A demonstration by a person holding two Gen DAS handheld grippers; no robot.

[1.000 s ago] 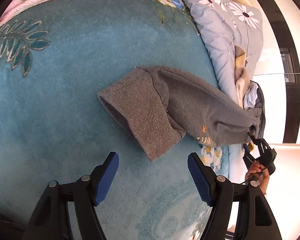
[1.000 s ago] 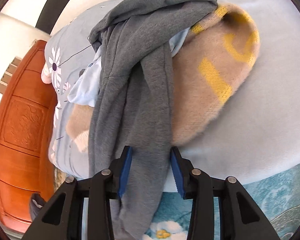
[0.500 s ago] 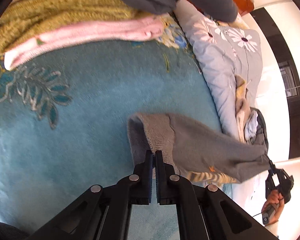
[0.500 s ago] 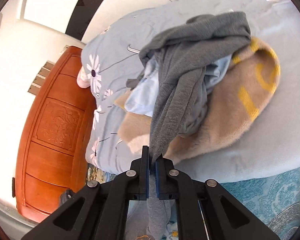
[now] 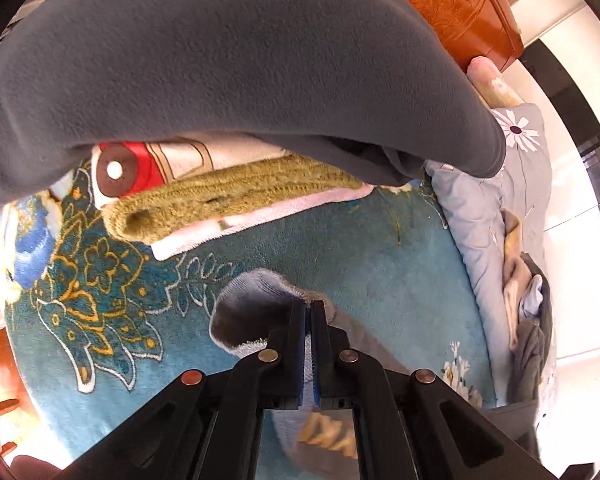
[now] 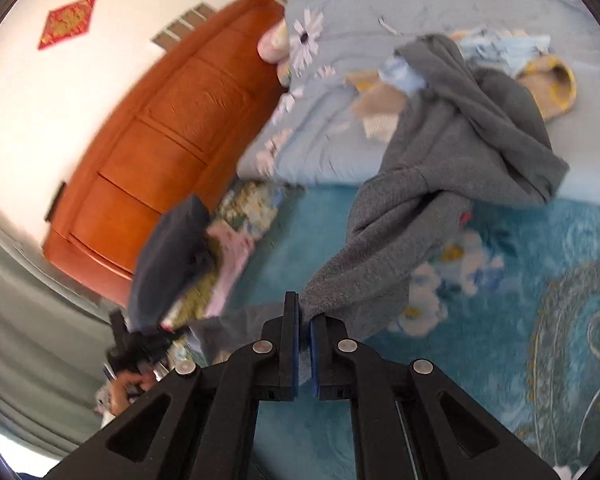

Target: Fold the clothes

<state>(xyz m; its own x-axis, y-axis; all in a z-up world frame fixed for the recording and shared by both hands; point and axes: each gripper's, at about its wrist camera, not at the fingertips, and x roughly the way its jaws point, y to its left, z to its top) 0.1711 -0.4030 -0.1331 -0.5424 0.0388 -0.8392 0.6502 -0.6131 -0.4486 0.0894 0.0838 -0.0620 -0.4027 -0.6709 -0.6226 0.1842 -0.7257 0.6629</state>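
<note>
A grey knit sweater (image 6: 428, 208) stretches from the pile on the bed down over the teal blanket. My right gripper (image 6: 304, 312) is shut on a bunched edge of it, pulling it taut. In the left wrist view my left gripper (image 5: 309, 308) is shut on the sweater's ribbed cuff (image 5: 252, 304), lifted off the blanket (image 5: 380, 264). The rest of the sweater (image 5: 530, 352) trails to the right edge of the bed. Far left in the right wrist view, the other gripper and a hand (image 6: 132, 364) show, blurred.
A stack of folded clothes (image 5: 236, 196) in green, pink and white sits ahead, a dark grey fleece (image 5: 236, 64) on top filling the upper view. A beige and light blue pile (image 6: 500, 64) lies on the floral duvet (image 6: 340, 32). An orange wooden headboard (image 6: 160, 128) stands behind.
Both grippers went from open to shut on the grey sweater. Both have risen and swung toward the folded stack, dragging the sweater off the pile and across the blanket.
</note>
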